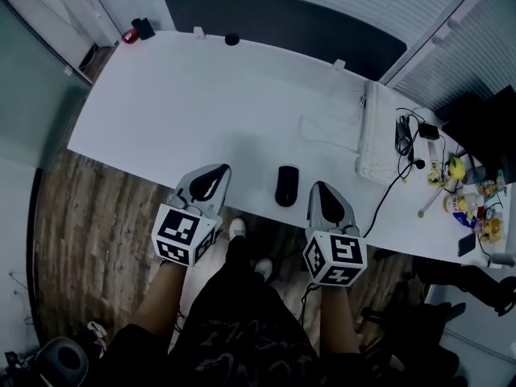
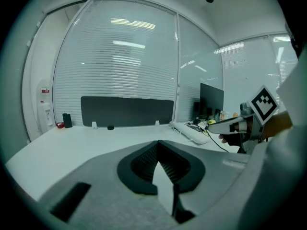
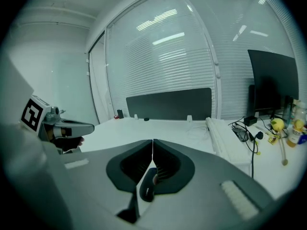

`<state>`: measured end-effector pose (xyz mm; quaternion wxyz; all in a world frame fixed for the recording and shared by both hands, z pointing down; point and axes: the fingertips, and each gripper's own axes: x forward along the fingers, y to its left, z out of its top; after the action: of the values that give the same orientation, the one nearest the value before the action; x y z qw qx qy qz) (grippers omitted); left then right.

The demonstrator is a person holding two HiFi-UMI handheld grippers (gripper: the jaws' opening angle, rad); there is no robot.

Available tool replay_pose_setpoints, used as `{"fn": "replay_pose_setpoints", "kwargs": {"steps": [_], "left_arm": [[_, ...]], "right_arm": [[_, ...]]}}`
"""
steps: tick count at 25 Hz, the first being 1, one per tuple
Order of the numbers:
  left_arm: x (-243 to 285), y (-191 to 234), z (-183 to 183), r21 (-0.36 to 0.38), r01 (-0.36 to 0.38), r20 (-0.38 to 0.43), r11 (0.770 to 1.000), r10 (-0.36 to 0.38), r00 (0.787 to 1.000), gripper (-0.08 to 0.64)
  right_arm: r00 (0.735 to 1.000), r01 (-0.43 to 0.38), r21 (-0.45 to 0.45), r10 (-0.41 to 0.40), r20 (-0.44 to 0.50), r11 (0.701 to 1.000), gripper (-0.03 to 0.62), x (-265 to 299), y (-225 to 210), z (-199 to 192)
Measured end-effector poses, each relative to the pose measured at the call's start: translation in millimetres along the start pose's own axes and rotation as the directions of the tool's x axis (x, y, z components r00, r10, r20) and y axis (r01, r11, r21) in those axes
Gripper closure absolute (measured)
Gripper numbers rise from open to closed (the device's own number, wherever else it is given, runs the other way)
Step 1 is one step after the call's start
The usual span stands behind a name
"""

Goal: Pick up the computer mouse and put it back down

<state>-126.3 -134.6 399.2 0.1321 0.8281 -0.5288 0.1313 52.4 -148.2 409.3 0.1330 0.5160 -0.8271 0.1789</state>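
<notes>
The computer mouse lies flat on the white bench, close to the bench's front edge and a little right of its middle, with nothing touching it. The left gripper hangs over the bench's front edge, left of the mouse and clear of it; in the left gripper view its jaws are pressed together at the tips and hold nothing. The right gripper hangs over the same edge of the bench, just on the mouse's other side. Its jaws are likewise closed tip to tip and empty, and in the right gripper view the mouse shows below them on the bench. A pale keyboard lies toward the bench's right end, with black cables just beyond it. A dark panel stands along the bench's far edge.
</notes>
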Motion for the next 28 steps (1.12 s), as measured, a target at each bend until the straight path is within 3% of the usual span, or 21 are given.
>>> {"fn": "replay_pose_setpoints", "kwargs": {"steps": [10,16,24,28], "left_arm": [[31,1,-45,-0.061,0.044,-0.081,0.997,-0.049,0.995,0.558],[44,4,-68,-0.085,0.056,-0.113,0.995,-0.065,0.991,0.558],[52,12,-96,-0.114,0.051,-0.17,0.992,-0.07,0.983,0.558],[62,12,-100,-0.123,0.062,-0.163,0.99,-0.081,0.983,0.558]], "right_arm": [[0.992,-0.007,0.009,0.008,-0.124,1.0,0.538,35,-2,-47],[0.981,-0.023,0.022,0.027,-0.194,0.999,0.461,54,0,-79],[0.96,-0.047,0.016,0.05,-0.277,0.999,0.31,80,1,-108],[0.951,-0.052,0.011,0.053,-0.305,0.999,0.269,95,-2,-122]]}}
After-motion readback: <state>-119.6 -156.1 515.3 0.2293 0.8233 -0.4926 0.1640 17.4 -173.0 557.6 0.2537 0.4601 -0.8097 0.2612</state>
